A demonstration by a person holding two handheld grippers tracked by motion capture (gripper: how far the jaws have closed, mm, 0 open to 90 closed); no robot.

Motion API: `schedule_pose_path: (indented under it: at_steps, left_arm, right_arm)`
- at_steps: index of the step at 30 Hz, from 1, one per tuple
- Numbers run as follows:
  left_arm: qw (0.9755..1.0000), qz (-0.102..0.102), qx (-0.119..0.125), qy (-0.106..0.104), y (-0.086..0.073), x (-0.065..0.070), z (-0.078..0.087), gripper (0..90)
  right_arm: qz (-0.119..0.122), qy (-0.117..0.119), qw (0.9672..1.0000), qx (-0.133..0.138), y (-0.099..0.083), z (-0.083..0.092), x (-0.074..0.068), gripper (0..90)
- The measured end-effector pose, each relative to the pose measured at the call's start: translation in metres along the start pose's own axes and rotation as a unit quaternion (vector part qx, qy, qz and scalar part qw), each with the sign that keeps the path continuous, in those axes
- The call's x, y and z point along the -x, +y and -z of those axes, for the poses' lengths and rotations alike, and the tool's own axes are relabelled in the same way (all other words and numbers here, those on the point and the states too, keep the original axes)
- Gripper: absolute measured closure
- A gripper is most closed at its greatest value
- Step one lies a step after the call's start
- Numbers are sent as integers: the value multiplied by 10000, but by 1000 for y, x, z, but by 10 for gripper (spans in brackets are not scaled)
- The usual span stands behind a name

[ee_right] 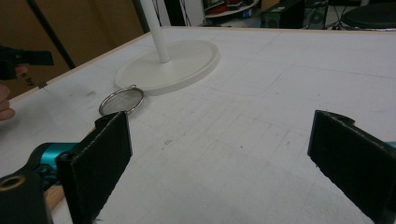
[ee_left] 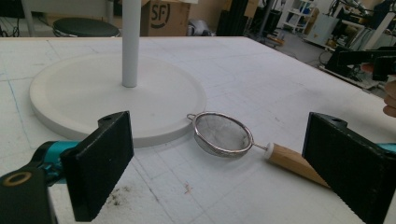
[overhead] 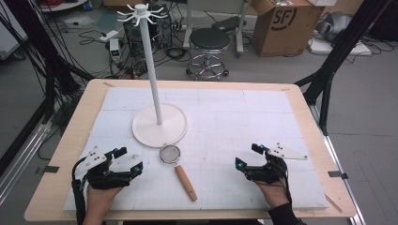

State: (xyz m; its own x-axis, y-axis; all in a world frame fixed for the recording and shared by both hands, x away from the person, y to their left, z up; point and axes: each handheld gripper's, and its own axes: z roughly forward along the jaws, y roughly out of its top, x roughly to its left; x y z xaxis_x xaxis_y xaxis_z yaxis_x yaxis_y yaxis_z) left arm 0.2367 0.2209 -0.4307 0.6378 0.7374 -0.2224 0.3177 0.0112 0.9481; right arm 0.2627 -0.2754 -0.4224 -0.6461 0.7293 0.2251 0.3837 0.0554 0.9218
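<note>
A small metal mesh strainer [overhead: 169,153] with a wooden handle [overhead: 186,183] lies on the white mat, its bowl touching the front rim of a white stand's round base [overhead: 159,125]. The stand's pole [overhead: 151,61] rises to a ring of hooks [overhead: 140,12]. My left gripper [overhead: 129,161] rests open at the front left, the strainer [ee_left: 222,134] just ahead between its jaws' line of sight. My right gripper [overhead: 248,156] rests open at the front right, with nothing between its jaws. The strainer bowl [ee_right: 122,101] shows beyond its left jaw.
The white mat [overhead: 244,117] covers a wooden table [overhead: 70,126]. Behind the table stand a black stool [overhead: 209,42], a cardboard box [overhead: 286,26] and tangled cables [overhead: 94,33] on the floor. Black frame struts [overhead: 338,47] flank the table.
</note>
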Motion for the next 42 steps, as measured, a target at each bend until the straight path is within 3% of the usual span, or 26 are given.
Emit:
schedule_pose_path:
  at_steps: [12,13,21,42]
  left_arm:
    - [10000,-19,-49,39,-2,-1,-2,94]
    - [10000,-10,-45,42,-2,-1,-2,94]
    - [10000,-29,-65,44,-3,-1,-1,94]
    - [10000,-44,-70,48,-3,1,-2,94]
  right_arm:
    - [113,191,9998,10,3,-5,-15,80]
    - [142,176,9997,55,3,-5,-16,161]
    - [25,226,9997,90,4,-3,-13,205]
    - [63,208,9997,95,4,-4,-13,190]
